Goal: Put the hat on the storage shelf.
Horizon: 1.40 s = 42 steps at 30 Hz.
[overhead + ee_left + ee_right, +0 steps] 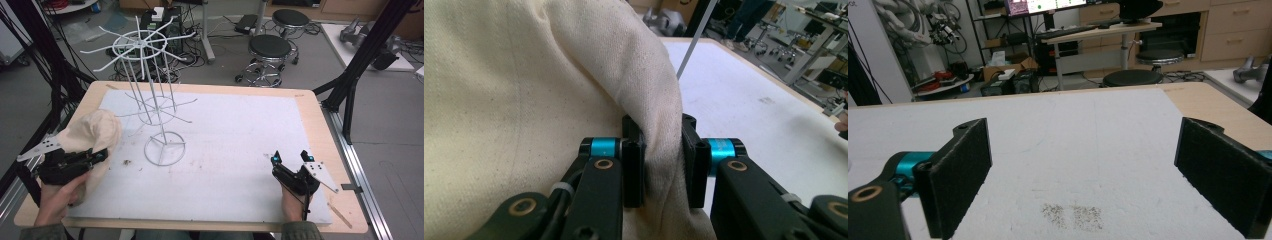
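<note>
High view: a person's two hands come in from the bottom edge, each holding a set of tongs over a pale wooden surface [320, 107] covered by a white sheet [235, 145].
Left tongs [100, 156]: at the near left corner of the surface, held in the left hand [57, 196], pointing toward the middle of the sheet.
Left tongs state: pressed together on a fold of the cream cloth cap [95, 131]; in the left gripper view the two black pads [634, 167] squeeze a ridge of the fabric [524, 100] between them.
Cream cloth cap: bunched up and draped over the top of the left tongs, spreading away from them toward the left edge of the surface (in the high view it hides part of the hand beneath).
White wire rack [162, 120]: ahead of the left tongs and off to their right, standing upright on a round wire base, with a ring of spokes at the top and a second, smaller ring lower down.
Right tongs [292, 159]: at the near right of the sheet, held in the right hand [294, 200], well apart from the left tongs and the cap.
Right tongs state: spread wide, with bare sheet between the two pads [960, 177] in the right gripper view.
Between the right pads: a small speckled dark smudge [1073, 216] on the sheet, just ahead of the tongs.
Beyond the surface: two black round stools [270, 50] on the floor, with cables near them.
</note>
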Available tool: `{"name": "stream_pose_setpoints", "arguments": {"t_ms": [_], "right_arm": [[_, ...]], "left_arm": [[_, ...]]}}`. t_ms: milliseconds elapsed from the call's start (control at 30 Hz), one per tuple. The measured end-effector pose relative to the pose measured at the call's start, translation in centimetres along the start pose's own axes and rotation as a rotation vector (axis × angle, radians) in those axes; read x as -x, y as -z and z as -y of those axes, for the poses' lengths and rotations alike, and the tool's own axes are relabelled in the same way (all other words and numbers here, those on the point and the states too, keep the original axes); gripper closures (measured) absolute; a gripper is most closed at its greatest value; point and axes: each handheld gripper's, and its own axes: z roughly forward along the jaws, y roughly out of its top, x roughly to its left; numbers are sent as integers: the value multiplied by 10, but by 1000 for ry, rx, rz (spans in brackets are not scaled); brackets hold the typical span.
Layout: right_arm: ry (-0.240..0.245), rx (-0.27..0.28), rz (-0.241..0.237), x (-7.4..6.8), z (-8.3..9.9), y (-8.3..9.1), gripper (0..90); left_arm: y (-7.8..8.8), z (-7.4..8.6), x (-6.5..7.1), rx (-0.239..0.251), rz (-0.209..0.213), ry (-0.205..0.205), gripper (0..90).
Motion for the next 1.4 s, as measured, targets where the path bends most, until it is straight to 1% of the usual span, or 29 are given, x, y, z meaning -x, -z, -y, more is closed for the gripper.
{"name": "stream_pose_setpoints", "arguments": {"t_ms": [67, 200, 233, 500, 600, 733, 833, 933, 1000, 1067, 1100, 1167, 1200, 1267, 1333, 1400], "right_arm": [[3, 1, -1, 0, 0, 0, 70], [3, -1, -1, 0, 0, 0, 70], [-5, -6, -3, -1, 0, 0, 70], [5, -1, -4, -1, 0, -1, 70], [1, -2, -4, -1, 0, 0, 70], [2, -2, -3, -1, 0, 0, 70], [9, 2, 1, -1, 0, -1, 70], [5, -4, 0, -1, 0, -1, 70], [13, 2, 0, -1, 0, -1, 70], [11, 2, -1, -2, 0, 0, 70], [14, 4, 2, -2, 0, 0, 70], [10, 1, -2, -3, 0, 0, 70], [12, -1, -1, -3, 0, 0, 70], [14, 0, -1, -4, 0, 0, 70], [13, -1, -1, -3, 0, 0, 70], [14, -1, -2, -3, 0, -1, 70]], "left_arm": [[3, -2, 1, 15, 3, -4, 757], [9, -7, 5, 34, 14, -30, 756], [10, -8, 6, 39, 18, -32, 757], [20, -15, 12, 90, 20, -51, 754], [25, -18, 14, 120, 31, -57, 754], [31, -23, 19, 157, 41, -74, 754], [36, -26, 22, 179, 55, -82, 754], [39, -29, 25, 203, 71, -93, 753], [40, -31, 28, 222, 80, -106, 753], [41, -34, 32, 240, 94, -123, 753], [41, -36, 34, 247, 101, -138, 753], [42, -39, 38, 256, 122, -160, 753], [43, -41, 40, 261, 141, -176, 753], [45, -43, 42, 267, 155, -193, 753], [47, -45, 43, 283, 159, -205, 752], [49, -47, 44, 320, 156, -202, 751]]}}
